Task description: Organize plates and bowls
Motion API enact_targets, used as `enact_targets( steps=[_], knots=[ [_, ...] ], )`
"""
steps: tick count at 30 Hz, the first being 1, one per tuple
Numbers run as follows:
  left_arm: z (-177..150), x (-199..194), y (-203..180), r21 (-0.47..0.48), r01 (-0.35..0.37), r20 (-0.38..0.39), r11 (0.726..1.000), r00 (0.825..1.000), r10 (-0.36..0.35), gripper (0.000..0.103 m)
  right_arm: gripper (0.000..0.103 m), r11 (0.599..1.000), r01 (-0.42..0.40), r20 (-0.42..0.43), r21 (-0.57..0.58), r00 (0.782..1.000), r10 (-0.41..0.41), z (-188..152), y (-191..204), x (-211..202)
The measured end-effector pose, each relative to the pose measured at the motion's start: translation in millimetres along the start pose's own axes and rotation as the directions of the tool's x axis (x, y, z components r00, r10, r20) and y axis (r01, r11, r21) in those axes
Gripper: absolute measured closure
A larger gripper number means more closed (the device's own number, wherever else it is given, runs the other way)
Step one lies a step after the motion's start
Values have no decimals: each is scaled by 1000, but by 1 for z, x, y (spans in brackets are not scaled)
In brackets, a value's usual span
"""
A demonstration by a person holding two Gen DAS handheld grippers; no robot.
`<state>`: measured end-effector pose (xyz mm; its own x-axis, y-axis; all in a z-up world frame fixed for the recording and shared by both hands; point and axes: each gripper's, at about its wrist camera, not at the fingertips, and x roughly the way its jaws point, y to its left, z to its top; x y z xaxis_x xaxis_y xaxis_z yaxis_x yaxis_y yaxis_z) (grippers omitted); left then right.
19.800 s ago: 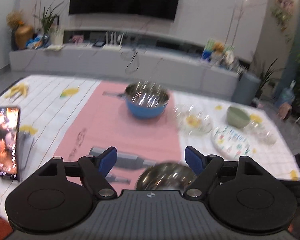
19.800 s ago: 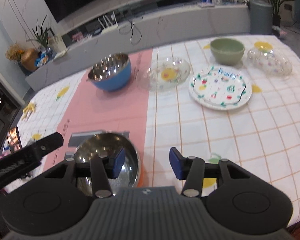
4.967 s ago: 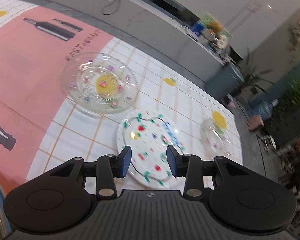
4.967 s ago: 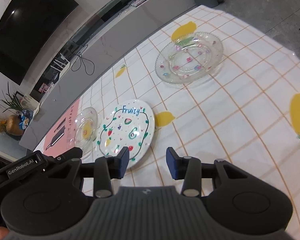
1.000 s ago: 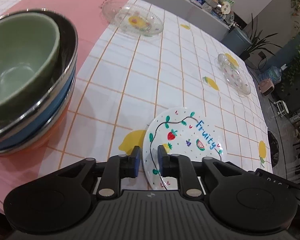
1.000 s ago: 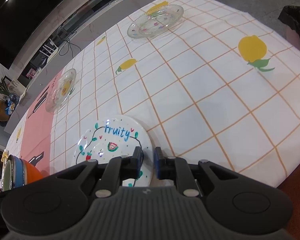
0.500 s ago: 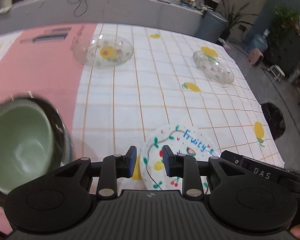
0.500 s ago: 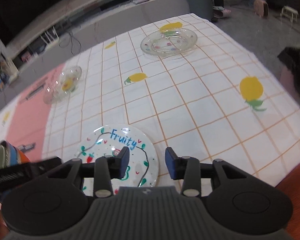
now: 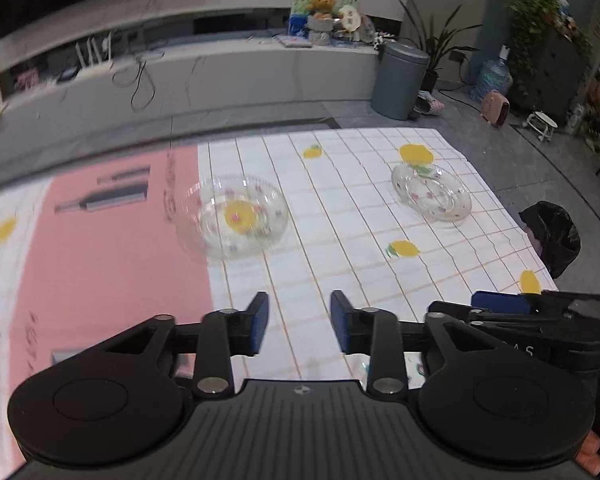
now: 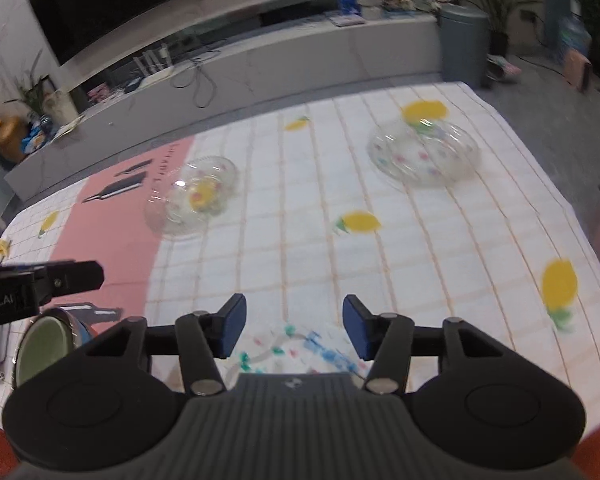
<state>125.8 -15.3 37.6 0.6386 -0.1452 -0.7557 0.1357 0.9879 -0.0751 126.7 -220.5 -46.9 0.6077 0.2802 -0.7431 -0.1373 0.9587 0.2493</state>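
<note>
Both grippers, left gripper [image 9: 299, 322] and right gripper [image 10: 294, 326], now spread wide and empty, having released the white fruit-print plate [image 10: 300, 350]; two clear glass dishes [image 9: 233, 216] remain unsorted

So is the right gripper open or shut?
Open. The right gripper has its blue pads wide apart, nothing between them; the Fruity plate lies below.

Two clear glass plates [image 9: 233, 216] [image 9: 432, 196] lie well apart; painted plate [image 10: 296, 350], seemingly flat, nearest; green bowl [image 10: 46, 346] nested left.
</note>
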Motion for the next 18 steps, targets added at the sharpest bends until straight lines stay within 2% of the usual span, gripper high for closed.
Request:
enact_targets(
  steps=[3, 5, 7, 9, 12, 13, 14, 18],
  knots=[
    [12, 3, 9, 17, -20, 31, 1000, 999, 19, 54, 47, 999, -38, 19, 14, 999, 38, 12, 7, 7],
    [18, 5, 16, 11, -47, 72, 999, 996, 46, 45, 47, 999, -31, 29, 16, 999, 30, 20, 13, 14],
    [22, 6, 26, -4, -106, 139, 994, 985, 106, 40, 47, 1000, -6, 50, -4, 999, 6, 28, 20, 20],
    [28, 8, 36, -9, -148, 178, 989, 973, 148, 40, 47, 999, 6, 76, -32, 997, -4, 34, 26, 26],
    [39, 20, 53, 6, -140, 152, 990, 979, 137, 40, 45, 999, -5, 138, -45, 990, 11, 42, 30, 37],
    [42, 24, 59, 0, -133, 147, 991, 980, 132, 36, 34, 999, -16, 157, -47, 987, 23, 45, 31, 41],
    [45, 29, 65, -5, -126, 137, 992, 983, 125, 32, 31, 999, -20, 148, -51, 989, 27, 49, 33, 48],
    [52, 55, 92, -31, -51, 77, 998, 996, 54, 32, 35, 998, -42, 67, -41, 997, 45, 62, 42, 79]
  ],
)
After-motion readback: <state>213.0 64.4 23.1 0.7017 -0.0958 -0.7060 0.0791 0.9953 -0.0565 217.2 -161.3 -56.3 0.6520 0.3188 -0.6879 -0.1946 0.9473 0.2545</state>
